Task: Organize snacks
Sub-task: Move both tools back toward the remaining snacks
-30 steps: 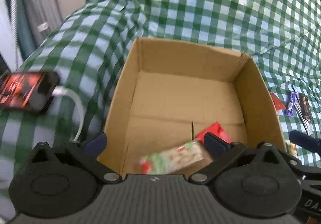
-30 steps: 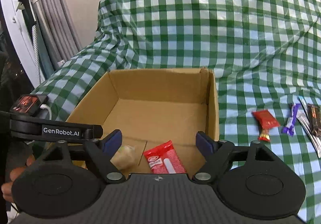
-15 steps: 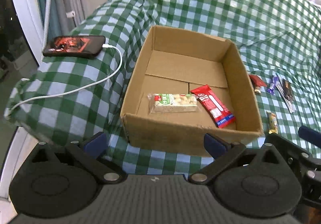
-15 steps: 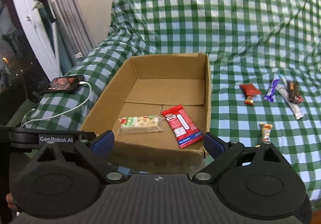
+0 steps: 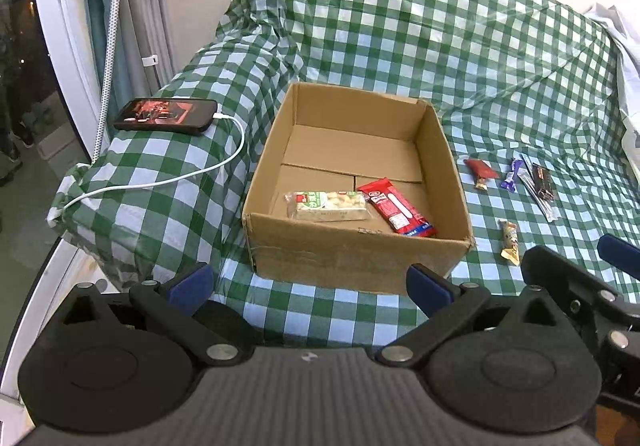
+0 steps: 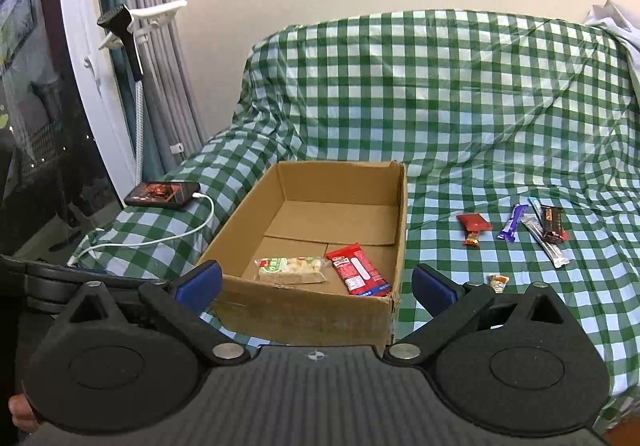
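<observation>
Both grippers spread wide, holding nothing: left gripper [image 5: 308, 286], right gripper [image 6: 316, 284]. Two packets already in the cardboard box [image 6: 308, 310]. Loose snacks lie right of it on the checked cover; small yellow bar [image 6: 497, 282] nearest the right gripper, long axis pointing away.

left gripper [image 5: 310, 284] agape, right gripper [image 6: 316, 284] too (empty)

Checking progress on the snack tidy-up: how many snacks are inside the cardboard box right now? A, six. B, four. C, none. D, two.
D: the cardboard box holds only the green-and-white nut bar and the red packet; both grippers are open and empty.
</observation>
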The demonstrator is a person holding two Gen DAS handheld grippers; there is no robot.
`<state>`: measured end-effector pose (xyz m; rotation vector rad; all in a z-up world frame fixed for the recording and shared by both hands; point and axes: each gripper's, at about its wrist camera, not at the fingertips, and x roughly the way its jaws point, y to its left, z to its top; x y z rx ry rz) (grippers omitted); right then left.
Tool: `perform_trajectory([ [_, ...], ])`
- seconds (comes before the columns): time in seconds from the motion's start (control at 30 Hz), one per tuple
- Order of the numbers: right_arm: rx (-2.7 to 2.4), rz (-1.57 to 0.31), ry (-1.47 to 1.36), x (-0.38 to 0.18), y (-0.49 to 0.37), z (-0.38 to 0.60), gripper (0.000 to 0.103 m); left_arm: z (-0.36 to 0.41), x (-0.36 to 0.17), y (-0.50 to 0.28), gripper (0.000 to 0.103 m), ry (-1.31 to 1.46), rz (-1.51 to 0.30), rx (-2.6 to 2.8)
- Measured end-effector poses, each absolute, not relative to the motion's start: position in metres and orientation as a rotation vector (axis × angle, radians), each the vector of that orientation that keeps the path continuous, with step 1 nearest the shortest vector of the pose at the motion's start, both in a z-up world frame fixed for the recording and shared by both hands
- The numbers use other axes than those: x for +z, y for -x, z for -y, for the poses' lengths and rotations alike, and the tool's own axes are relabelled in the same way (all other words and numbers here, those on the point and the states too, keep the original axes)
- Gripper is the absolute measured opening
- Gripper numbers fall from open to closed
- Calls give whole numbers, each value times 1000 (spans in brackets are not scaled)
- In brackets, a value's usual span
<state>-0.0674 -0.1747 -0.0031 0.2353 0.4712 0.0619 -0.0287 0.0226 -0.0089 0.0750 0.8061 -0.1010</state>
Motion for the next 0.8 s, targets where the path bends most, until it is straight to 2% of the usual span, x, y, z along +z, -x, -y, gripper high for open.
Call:
perform_trajectory([
  [0.8, 50, -456, -235, 4, 89, 168, 102, -21, -11, 49, 103, -123, -822, -128],
])
